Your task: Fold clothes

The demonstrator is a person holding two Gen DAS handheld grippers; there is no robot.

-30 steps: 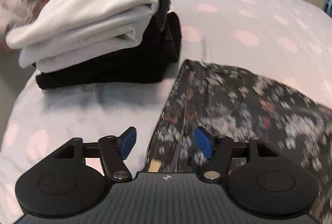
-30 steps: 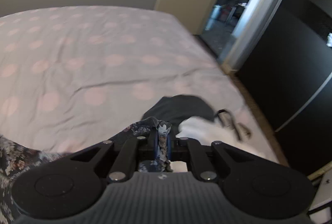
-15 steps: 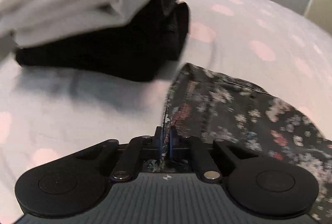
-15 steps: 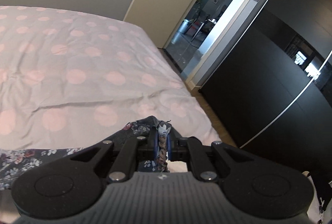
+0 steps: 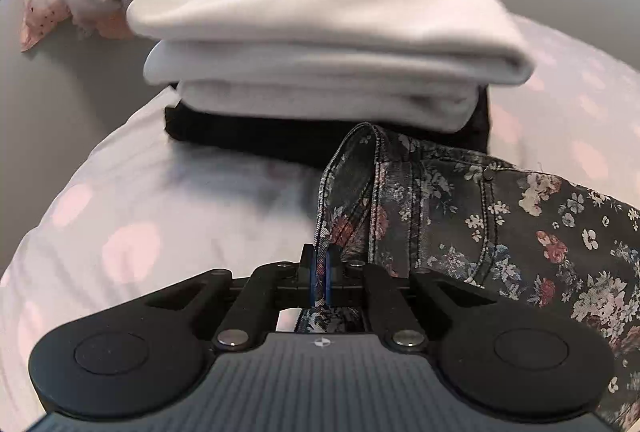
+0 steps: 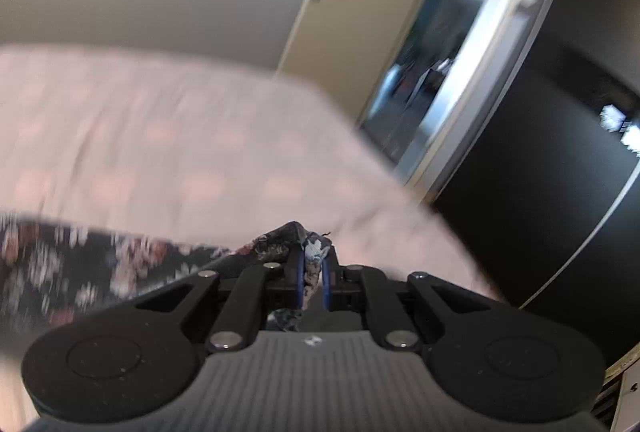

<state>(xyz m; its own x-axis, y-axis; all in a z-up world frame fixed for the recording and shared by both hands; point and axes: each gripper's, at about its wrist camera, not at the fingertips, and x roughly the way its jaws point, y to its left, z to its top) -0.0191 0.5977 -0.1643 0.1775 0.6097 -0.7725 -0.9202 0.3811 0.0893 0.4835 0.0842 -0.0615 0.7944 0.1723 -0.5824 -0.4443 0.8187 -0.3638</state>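
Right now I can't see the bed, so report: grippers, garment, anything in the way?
Left gripper and right gripper both shut on floral trousers. Folded stack close behind waistband.

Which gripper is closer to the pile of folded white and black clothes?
Left. The left gripper holds the flowery trousers just before the pile; the right gripper faces the doorway, no pile in its view.
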